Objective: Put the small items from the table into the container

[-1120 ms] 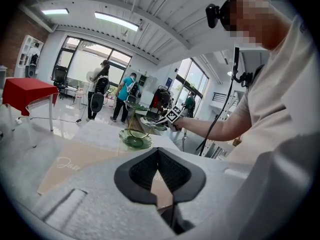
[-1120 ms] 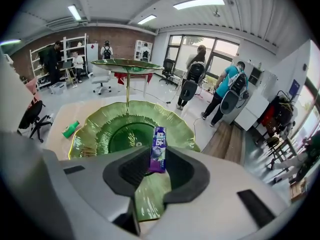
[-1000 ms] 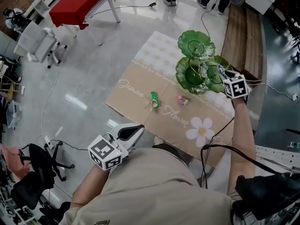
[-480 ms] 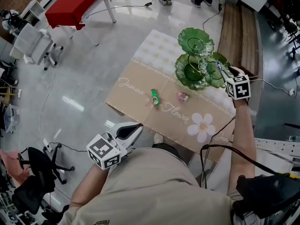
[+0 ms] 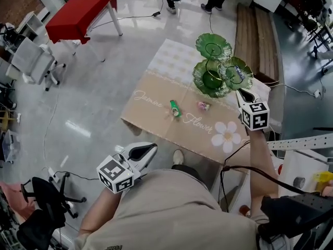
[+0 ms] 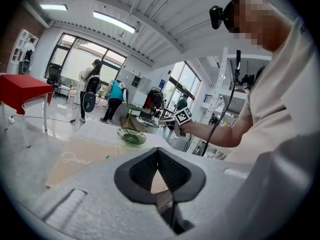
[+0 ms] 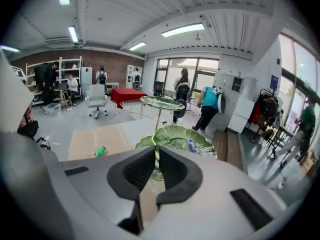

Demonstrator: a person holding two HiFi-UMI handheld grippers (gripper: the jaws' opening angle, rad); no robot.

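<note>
Our right tongs (image 5: pixel 243 94), jaws closing on nothing, hung just short of the green tiered dish (image 5: pixel 205 40), where a blue item (image 5: pixel 238 71) lay. Our left tongs (image 5: pixel 148 149), clenched and empty, apparently idled, well short of the green packet (image 5: pixel 175 108) and pink sweet (image 5: pixel 203 105) awaiting collection on the table (image 5: pixel 151 108).

Dishes (image 5: pixel 213 79): glossy green, glass-like, ribbed. Stem (image 7: pixel 157 120): thin metal. Cloth (image 5: pixel 156 120): matt, printed. Floor (image 5: pixel 93 87): polished, reflective. My left gripper (image 6: pixel 158 154): matt grey plastic, ridged black pads (image 6: pixel 142 171).
</note>
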